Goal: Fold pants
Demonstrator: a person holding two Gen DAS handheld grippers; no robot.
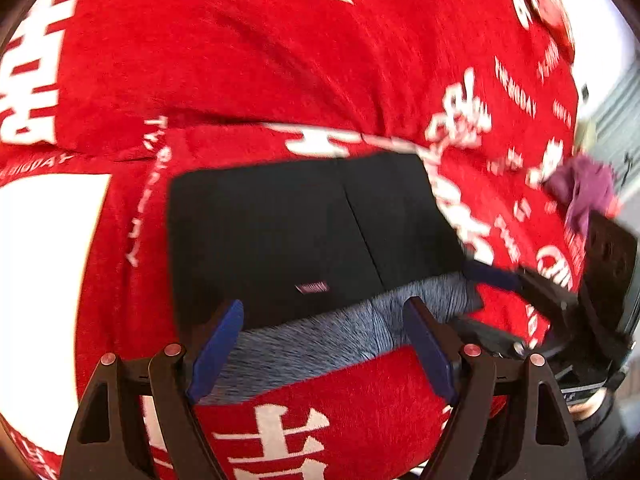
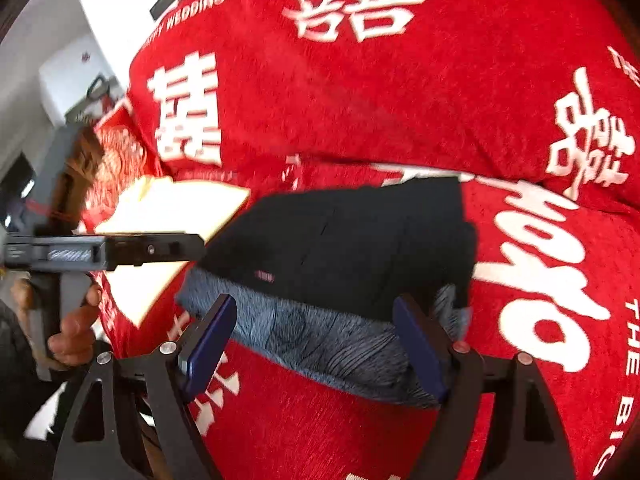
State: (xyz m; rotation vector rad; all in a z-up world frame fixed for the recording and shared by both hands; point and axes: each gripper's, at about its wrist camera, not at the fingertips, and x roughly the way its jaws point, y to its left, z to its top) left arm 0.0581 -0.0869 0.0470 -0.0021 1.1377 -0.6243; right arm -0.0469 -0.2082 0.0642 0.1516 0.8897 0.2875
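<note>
Plainly, both grippers' jaws gape over folded black pants (image 1: 304,232) on a "THE BIG DAY" blanket (image 1: 280,60).

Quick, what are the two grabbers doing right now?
Left gripper: open, holding nothing, over the folded pants.
Right gripper: open, holding nothing, over the same pants.

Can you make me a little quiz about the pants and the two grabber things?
1. True or false: the left gripper is clamped on the pants.
2. What colour is the blanket under the pants? A green, B red, C yellow.
3. Fill in: the grey-blue lining shows at the pants' ____ edge, nearest the right gripper.

Key: 1 false; 2 B; 3 near.
</note>
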